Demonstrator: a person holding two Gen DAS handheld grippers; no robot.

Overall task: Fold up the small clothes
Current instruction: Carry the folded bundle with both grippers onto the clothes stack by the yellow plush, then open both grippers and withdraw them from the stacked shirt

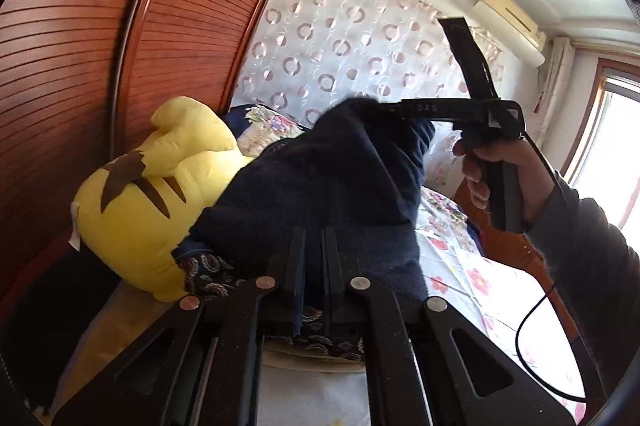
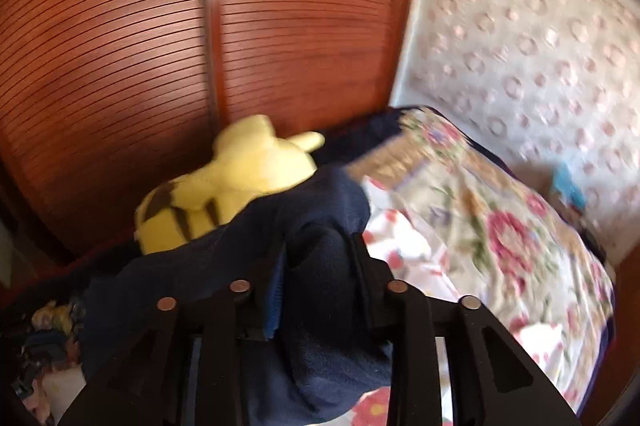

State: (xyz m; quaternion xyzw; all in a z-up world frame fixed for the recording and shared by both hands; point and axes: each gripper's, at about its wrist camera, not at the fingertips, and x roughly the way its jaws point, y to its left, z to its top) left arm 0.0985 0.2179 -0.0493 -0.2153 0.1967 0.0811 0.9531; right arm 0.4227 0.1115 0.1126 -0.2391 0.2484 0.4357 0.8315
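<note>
A dark navy fleece garment hangs bunched above the bed, stretched between both grippers. My left gripper is shut on its near edge, fingers almost together with fabric in the narrow gap. In the left wrist view a hand holds my right gripper, whose tips disappear into the raised top of the garment. In the blurred right wrist view my right gripper has a thick wad of the navy garment filling the space between its fingers, touching both pads.
A yellow plush toy lies behind the garment against a slatted wooden wardrobe. A floral bedsheet spreads to the right, with a patterned curtain beyond. A dark patterned cloth lies under the garment. A black cable hangs from the sleeve.
</note>
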